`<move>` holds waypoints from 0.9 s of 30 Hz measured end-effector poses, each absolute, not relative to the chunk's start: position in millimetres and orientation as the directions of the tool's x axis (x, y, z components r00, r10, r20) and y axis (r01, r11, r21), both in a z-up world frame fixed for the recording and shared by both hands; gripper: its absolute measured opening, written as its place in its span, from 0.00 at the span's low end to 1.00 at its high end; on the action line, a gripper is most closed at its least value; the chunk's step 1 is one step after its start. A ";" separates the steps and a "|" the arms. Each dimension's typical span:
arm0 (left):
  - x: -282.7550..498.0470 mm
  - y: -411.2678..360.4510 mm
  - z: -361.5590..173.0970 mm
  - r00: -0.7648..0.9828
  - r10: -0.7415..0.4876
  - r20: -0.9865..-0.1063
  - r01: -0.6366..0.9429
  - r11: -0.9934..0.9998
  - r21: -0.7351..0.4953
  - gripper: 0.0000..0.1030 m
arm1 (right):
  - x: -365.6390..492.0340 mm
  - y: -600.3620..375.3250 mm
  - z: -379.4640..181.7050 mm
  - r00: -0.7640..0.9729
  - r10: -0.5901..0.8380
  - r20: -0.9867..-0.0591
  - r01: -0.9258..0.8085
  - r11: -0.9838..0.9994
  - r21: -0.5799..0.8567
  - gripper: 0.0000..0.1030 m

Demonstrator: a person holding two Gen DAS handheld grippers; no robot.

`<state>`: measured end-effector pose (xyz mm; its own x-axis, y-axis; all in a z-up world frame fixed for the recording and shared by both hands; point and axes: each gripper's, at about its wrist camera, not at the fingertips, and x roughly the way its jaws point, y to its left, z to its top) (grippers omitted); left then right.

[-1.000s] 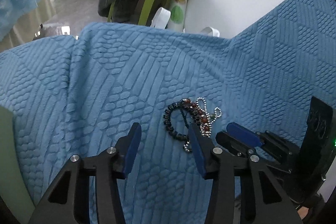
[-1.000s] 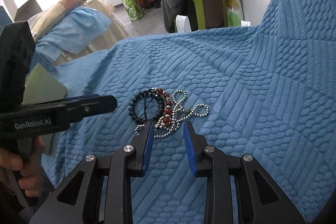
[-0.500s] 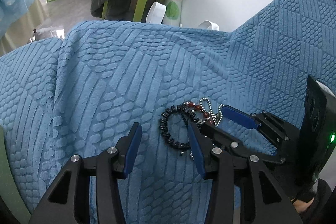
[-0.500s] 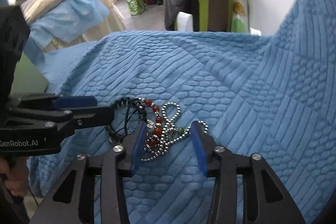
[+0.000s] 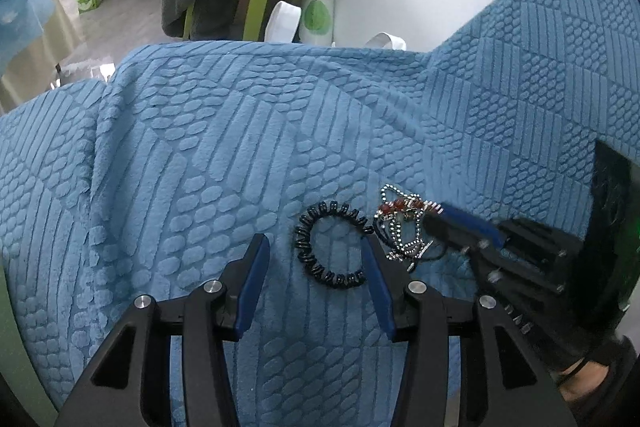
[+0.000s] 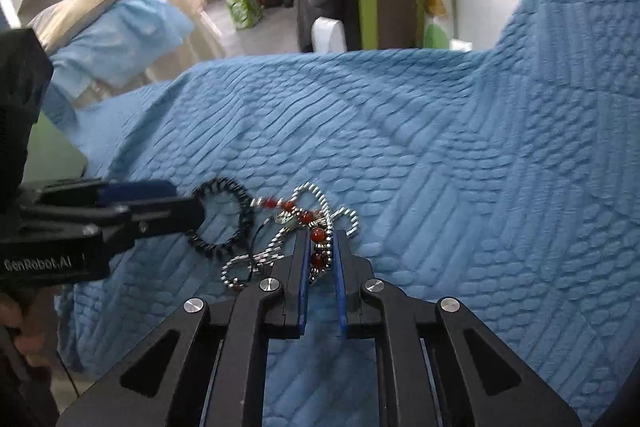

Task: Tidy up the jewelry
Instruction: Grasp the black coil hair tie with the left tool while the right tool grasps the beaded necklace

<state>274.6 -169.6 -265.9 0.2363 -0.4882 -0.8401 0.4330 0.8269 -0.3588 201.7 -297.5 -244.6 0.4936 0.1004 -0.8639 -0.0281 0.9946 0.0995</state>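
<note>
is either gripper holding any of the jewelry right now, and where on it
The right gripper is shut on the red bead bracelet and silver ball chain where they tangle. The left gripper straddles the black bracelet, open, holding nothing.

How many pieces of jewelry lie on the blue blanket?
3: black bracelet on the left, red bead strand in the right hand-held gripper, silver ball chain tangled with it. Tangle may hide more.

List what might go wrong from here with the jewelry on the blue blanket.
1. The right gripper is shut on the red bead strand, which looks tangled with the silver ball chain; lifting may drag both along.
2. The black bead bracelet lies touching that tangle, so it could get pulled or snagged.
3. The left gripper, its jaws opening, straddles the bracelet close to the right one; the two might collide.
</note>
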 end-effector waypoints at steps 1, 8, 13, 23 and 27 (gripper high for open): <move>274.4 -171.4 -265.9 0.238 -0.487 -0.840 0.440 0.825 -0.354 0.47 | 200.8 -301.1 -241.0 0.506 0.099 -0.857 -0.015 0.994 0.106 0.08; 268.6 -192.9 -265.5 0.269 -0.436 -0.859 0.531 0.811 -0.245 0.44 | 192.7 -322.7 -223.2 0.561 0.080 -0.824 0.074 0.987 0.146 0.08; 262.2 -209.9 -268.5 0.311 -0.371 -0.875 0.580 0.803 -0.135 0.35 | 188.8 -330.4 -220.0 0.569 0.080 -0.818 0.117 0.977 0.177 0.08; 256.5 -201.0 -269.0 0.324 -0.361 -0.875 0.541 0.829 -0.141 0.06 | 187.1 -328.6 -210.3 0.580 0.108 -0.808 0.112 0.971 0.210 0.08; 249.8 -184.5 -258.6 0.327 -0.392 -0.860 0.482 0.852 -0.206 0.05 | 182.2 -324.4 -195.5 0.597 0.131 -0.792 0.095 0.968 0.232 0.08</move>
